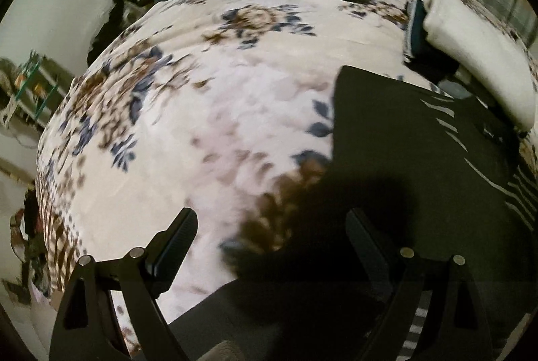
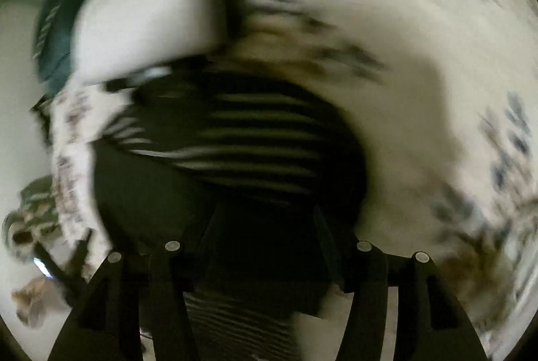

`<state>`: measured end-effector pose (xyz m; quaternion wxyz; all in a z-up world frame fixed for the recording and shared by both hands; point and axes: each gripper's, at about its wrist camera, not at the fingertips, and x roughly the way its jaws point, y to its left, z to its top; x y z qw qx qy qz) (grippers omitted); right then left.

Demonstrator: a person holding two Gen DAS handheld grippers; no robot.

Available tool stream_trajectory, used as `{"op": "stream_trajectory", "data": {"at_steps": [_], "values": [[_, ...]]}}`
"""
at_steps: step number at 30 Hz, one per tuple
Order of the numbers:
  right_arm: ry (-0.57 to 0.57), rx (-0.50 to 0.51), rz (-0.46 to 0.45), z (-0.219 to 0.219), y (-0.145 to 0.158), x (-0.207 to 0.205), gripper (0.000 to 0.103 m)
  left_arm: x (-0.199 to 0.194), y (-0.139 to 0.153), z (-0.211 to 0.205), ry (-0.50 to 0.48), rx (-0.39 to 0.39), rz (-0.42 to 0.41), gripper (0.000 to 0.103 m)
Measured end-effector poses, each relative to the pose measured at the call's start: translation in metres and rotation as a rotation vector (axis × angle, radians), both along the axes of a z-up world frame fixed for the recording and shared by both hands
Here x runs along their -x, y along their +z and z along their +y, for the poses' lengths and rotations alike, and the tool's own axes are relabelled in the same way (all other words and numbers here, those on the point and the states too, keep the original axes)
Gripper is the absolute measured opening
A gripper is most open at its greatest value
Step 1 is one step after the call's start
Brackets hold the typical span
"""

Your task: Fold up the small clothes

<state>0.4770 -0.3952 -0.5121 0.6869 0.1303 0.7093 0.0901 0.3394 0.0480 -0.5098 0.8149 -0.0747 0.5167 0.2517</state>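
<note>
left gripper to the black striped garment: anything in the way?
Nothing visible. The open left gripper hovers over bare floral blanket; the black white-striped garment lies just beyond its right finger. The rolled white cloth sits behind the garment, out of the path.

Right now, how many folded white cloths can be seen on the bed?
1. The folded white cloth lies at the far right of the floral bedspread, beyond the black striped garment. Others may be hidden beneath it or outside the view.
</note>
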Motion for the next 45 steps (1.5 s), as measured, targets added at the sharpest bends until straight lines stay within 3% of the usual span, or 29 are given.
{"op": "stream_trajectory", "data": {"at_steps": [3,7,8,9,10,13,16,19,20,22,25,29,34,36,41,45], "values": [[-0.069,-0.033,0.068,-0.034,-0.024,0.023,0.058,-0.017,-0.004,-0.008,-0.013,-0.035,0.026,0.090],[-0.050,-0.079,0.108,-0.023,-0.052,0.041,0.058,-0.034,-0.006,-0.007,0.002,-0.052,0.024,0.090],[-0.049,-0.074,0.117,-0.018,-0.057,0.044,0.047,-0.039,-0.008,-0.006,0.002,-0.057,0.020,0.090],[-0.059,-0.059,0.110,-0.014,-0.060,0.047,0.024,-0.046,-0.011,-0.004,-0.004,-0.065,0.020,0.090],[-0.068,-0.025,0.081,-0.009,-0.059,0.050,0.009,-0.053,-0.016,-0.002,-0.014,-0.072,0.025,0.090],[-0.092,0.039,-0.005,-0.005,-0.045,0.054,0.008,-0.069,-0.042,0.005,-0.053,-0.064,0.075,0.090],[-0.090,0.098,0.005,-0.007,-0.047,0.051,0.009,-0.069,-0.058,0.013,-0.067,0.006,0.087,0.090],[-0.067,0.116,0.092,-0.012,-0.052,0.053,0.029,-0.052,-0.037,0.013,-0.069,0.023,0.048,0.090],[-0.062,0.106,0.091,-0.012,-0.046,0.056,0.039,-0.044,-0.028,0.010,-0.073,0.036,0.028,0.090],[-0.050,0.056,0.081,-0.017,-0.029,0.071,0.049,-0.015,-0.003,0.002,-0.085,0.048,-0.014,0.090],[-0.054,-0.034,0.120,-0.029,-0.018,0.106,0.049,0.040,0.022,-0.016,-0.080,0.039,-0.038,0.090],[-0.010,-0.087,0.214,-0.039,-0.036,0.168,0.049,0.129,0.026,-0.042,-0.013,0.067,0.030,0.090],[0.048,-0.204,0.423,-0.031,-0.091,0.270,0.049,0.247,0.002,-0.043,0.209,0.065,0.170,0.090],[0.053,-0.222,0.468,-0.025,-0.106,0.302,0.049,0.280,-0.010,-0.029,0.307,0.080,0.180,0.090],[0.043,-0.254,0.510,-0.003,-0.129,0.360,0.049,0.304,-0.027,0.031,0.440,0.159,0.104,0.090],[0.022,-0.251,0.503,0.013,-0.134,0.382,0.052,0.307,-0.058,0.084,0.501,0.320,0.030,0.089]]}}
